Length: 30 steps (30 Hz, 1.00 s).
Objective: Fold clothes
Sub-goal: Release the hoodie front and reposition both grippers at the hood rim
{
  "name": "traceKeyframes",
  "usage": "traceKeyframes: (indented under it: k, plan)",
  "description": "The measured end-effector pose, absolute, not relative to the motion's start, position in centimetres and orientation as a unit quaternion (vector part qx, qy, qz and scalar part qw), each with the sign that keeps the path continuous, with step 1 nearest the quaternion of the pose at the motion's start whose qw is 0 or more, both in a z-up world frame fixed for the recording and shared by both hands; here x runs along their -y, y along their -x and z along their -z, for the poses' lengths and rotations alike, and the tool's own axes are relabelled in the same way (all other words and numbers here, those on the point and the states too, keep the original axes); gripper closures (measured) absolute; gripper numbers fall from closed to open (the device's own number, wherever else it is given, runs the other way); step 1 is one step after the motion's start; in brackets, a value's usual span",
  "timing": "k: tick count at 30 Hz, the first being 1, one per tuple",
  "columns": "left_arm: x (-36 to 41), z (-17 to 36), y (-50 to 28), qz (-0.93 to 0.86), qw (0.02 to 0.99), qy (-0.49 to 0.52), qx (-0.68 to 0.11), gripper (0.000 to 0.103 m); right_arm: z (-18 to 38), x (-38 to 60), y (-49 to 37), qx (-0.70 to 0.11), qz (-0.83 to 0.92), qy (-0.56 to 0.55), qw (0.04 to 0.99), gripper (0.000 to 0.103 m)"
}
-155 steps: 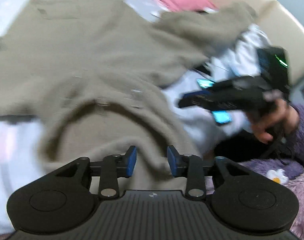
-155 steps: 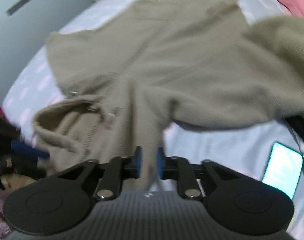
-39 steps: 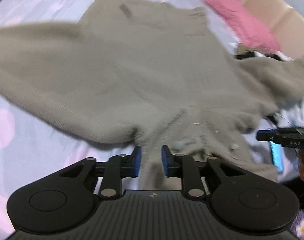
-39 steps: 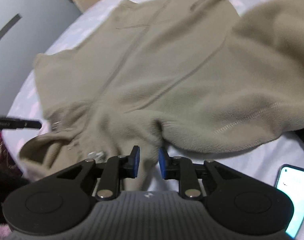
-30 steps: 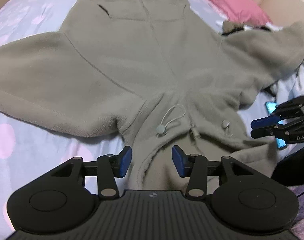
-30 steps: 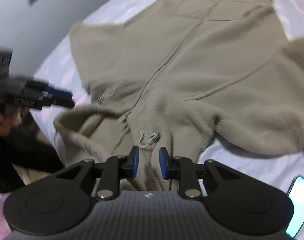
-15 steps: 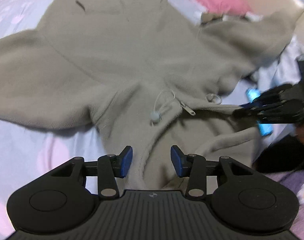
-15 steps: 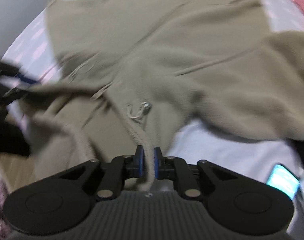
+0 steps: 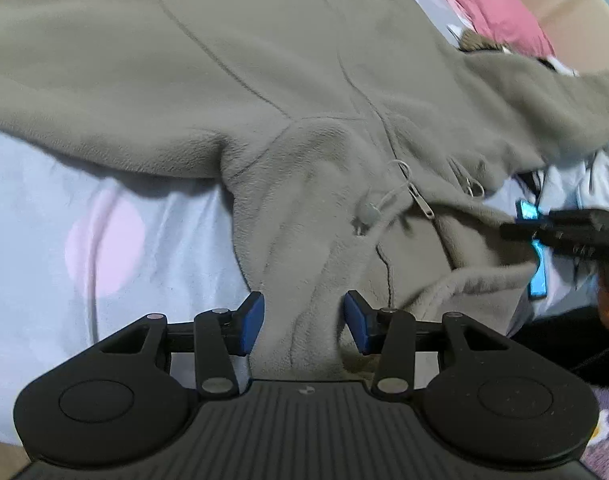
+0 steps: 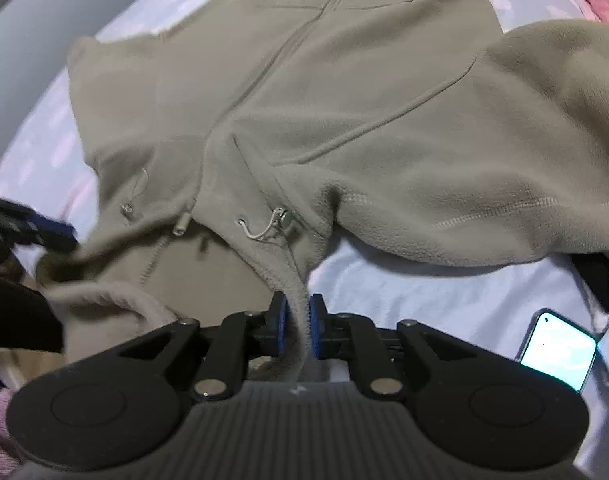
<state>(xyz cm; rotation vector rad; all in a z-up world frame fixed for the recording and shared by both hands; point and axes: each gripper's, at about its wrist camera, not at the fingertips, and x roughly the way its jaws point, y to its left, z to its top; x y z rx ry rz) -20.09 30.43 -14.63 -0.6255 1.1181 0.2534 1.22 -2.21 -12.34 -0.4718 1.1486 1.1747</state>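
Your right tool [image 10: 297, 330] is pinching the fleece hoodie [image 10: 344, 92]'s hood edge; the left tool [image 9: 303, 322] is gaping, needing its own grip to fold.

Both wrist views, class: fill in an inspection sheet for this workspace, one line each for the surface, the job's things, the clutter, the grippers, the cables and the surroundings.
Surface: bedsheet, pale with pink dots, soft.
Job's things: olive fleece hoodie spread front up, sleeves out, zip closed, hood bunched nearest the cameras.
Clutter: lit phone on the sheet beside the hoodie; pink cloth beyond it.
Grippers: left gripper open, hood fabric between its fingers; right gripper shut on the hood edge.
Cables: no power cables seen; hood drawcord lies loose.
Surroundings: beige headboard; grey panel.
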Motion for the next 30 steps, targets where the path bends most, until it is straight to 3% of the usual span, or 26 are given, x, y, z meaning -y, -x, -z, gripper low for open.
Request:
traceKeyframes:
  k: [3,8,12,13,18,26,30]
  plan:
    - [-30.2,12.8,20.6,-0.138,0.813,0.272,-0.496,0.061,11.2,3.2,-1.6,-0.5,-0.514,0.192,0.67,0.066]
    - [-28.5,9.2,22.0,-0.073,0.859,0.24,-0.447,0.062,9.1,4.7,-0.6,-0.467,-0.555,0.188,0.662,0.064]
    - [-25.4,8.9,22.1,-0.039,0.859,0.148,-0.489,0.045,7.7,5.7,0.9,-0.439,-0.596,0.205,0.64,0.025]
    - [-24.7,9.1,22.2,-0.033,0.855,0.128,-0.501,0.045,8.0,5.7,1.6,-0.433,-0.599,0.227,0.634,0.022]
    - [-24.2,12.1,21.9,-0.037,0.823,0.1,-0.558,0.045,10.6,4.9,3.7,-0.428,-0.594,0.303,0.611,0.022]
    - [-26.7,14.1,20.2,-0.086,0.822,0.11,-0.553,0.045,12.4,4.2,3.3,-0.413,-0.594,0.309,0.617,0.025]
    - [-27.9,15.2,19.9,-0.09,0.813,0.148,-0.555,0.055,13.2,3.7,1.5,-0.456,-0.589,0.263,0.613,0.051]
